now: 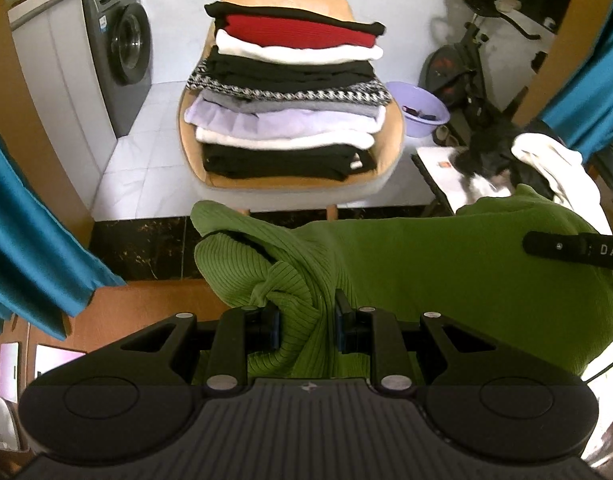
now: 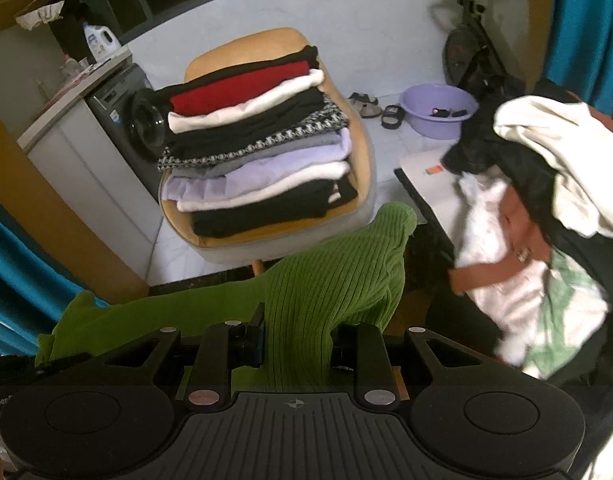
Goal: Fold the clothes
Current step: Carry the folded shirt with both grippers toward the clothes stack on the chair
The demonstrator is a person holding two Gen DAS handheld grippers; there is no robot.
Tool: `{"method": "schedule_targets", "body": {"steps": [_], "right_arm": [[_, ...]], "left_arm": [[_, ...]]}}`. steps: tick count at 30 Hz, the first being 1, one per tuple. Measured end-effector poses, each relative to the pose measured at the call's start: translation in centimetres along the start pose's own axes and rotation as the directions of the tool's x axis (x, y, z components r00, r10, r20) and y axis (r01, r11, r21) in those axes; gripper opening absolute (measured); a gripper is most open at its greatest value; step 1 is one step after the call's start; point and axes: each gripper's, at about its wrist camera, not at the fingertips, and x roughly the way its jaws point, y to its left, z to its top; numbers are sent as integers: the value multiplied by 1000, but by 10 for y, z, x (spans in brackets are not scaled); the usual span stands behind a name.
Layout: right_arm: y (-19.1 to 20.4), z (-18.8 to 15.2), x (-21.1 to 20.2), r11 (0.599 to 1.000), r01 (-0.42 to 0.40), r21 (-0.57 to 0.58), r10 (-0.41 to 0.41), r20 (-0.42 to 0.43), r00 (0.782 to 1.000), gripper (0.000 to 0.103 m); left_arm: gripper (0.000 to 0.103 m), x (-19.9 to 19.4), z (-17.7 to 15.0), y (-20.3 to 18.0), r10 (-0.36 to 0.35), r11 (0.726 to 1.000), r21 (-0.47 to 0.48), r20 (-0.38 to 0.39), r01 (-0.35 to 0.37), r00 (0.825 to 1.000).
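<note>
Two grippers, left (image 1: pixel 306 326) and right (image 2: pixel 296 344), each clenched on green sweater (image 1: pixel 426 264) at lower centre. Beyond, one chair (image 1: pixel 392 120) bearing one folded stack (image 1: pixel 290 96); one basin (image 1: pixel 420 110), one unfolded heap (image 2: pixel 546 216) at right; washer (image 1: pixel 122 48) upper left.

Grippers: two, the left gripper (image 1: pixel 306 330) and the right gripper (image 2: pixel 296 338)
Green ribbed garment (image 1: pixel 426 272): one, near, between both
Chair (image 1: pixel 390 128): one, far centre
Stack of folded clothes (image 1: pixel 290 96) on the chair: one, roughly nine or ten layers; exact number unclear
Red layers in it: one
Washing machine (image 1: pixel 122 52): one, far left
Purple basin (image 2: pixel 438 110): one, far right
Sandals (image 2: pixel 376 108) on the floor: at least two
Heap of unfolded clothes (image 2: pixel 546 216): one, right; pieces uncountable
Detergent bottle (image 2: pixel 100 42): one, far left
</note>
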Motion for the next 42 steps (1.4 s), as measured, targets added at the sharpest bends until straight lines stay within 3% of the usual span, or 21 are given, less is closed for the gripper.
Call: {"method": "schedule_targets", "body": {"steps": [8, 20, 27, 34, 42], "right_arm": [[-15, 70, 61, 997, -51, 66, 51, 6, 999, 21], [-47, 188, 132, 996, -42, 78, 41, 21, 999, 21], [-29, 245, 159, 995, -18, 101, 11, 72, 997, 21], [-10, 302, 186, 992, 5, 125, -21, 122, 992, 21], [47, 387, 217, 997, 34, 70, -48, 205, 978, 21]], "left_arm": [[24, 45, 83, -1, 53, 997, 58, -10, -52, 999], [24, 108, 189, -14, 20, 999, 42, 18, -20, 1000], [24, 131, 238, 12, -30, 999, 28, 39, 29, 999], [24, 150, 320, 49, -114, 989, 108, 119, 102, 986], [24, 163, 410, 80, -151, 972, 212, 207, 107, 967]]}}
